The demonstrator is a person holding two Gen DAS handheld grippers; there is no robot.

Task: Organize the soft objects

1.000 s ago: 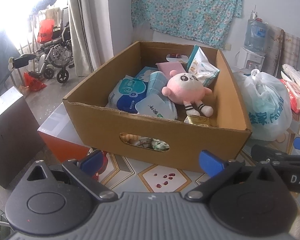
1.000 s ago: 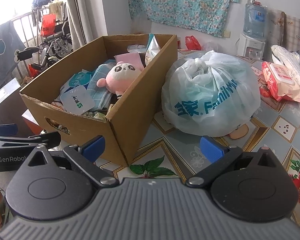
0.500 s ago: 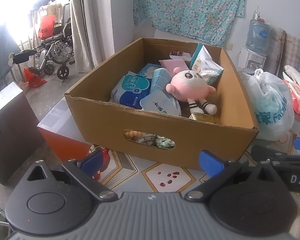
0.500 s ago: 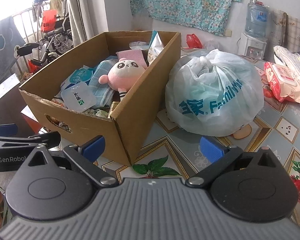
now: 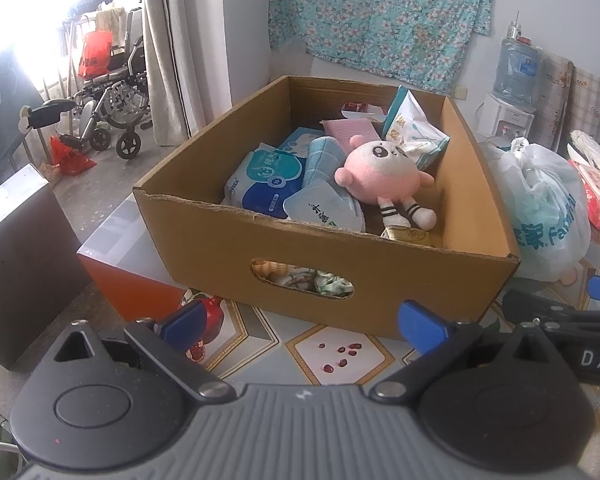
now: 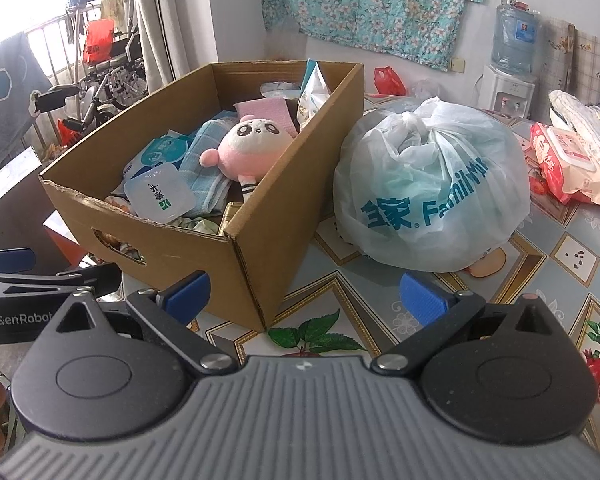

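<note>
A brown cardboard box [image 5: 340,264] [image 6: 252,248] stands on the patterned table. Inside lie a pink plush toy [image 5: 380,172] [image 6: 252,148], blue and white tissue packs [image 5: 266,178] [image 6: 158,194], a light blue cloth [image 5: 322,158] [image 6: 206,148], a pink cloth [image 5: 350,128] and a snack bag [image 5: 414,132]. My left gripper [image 5: 302,322] hangs open in front of the box's near wall, holding nothing. My right gripper [image 6: 304,290] is open too, empty, near the box's front right corner. A tied white plastic bag [image 6: 432,192] [image 5: 548,208] sits right of the box.
A red wipes pack [image 6: 564,164] and a checked cloth [image 6: 588,128] lie at the table's far right. An orange and white bin [image 5: 120,256] and a dark cabinet [image 5: 16,264] stand left of the table. A wheelchair [image 5: 108,112] is beyond.
Both grippers have risen and tilted, so the box sits lower and farther in each view and more of its contents show. Both stay open and empty.
</note>
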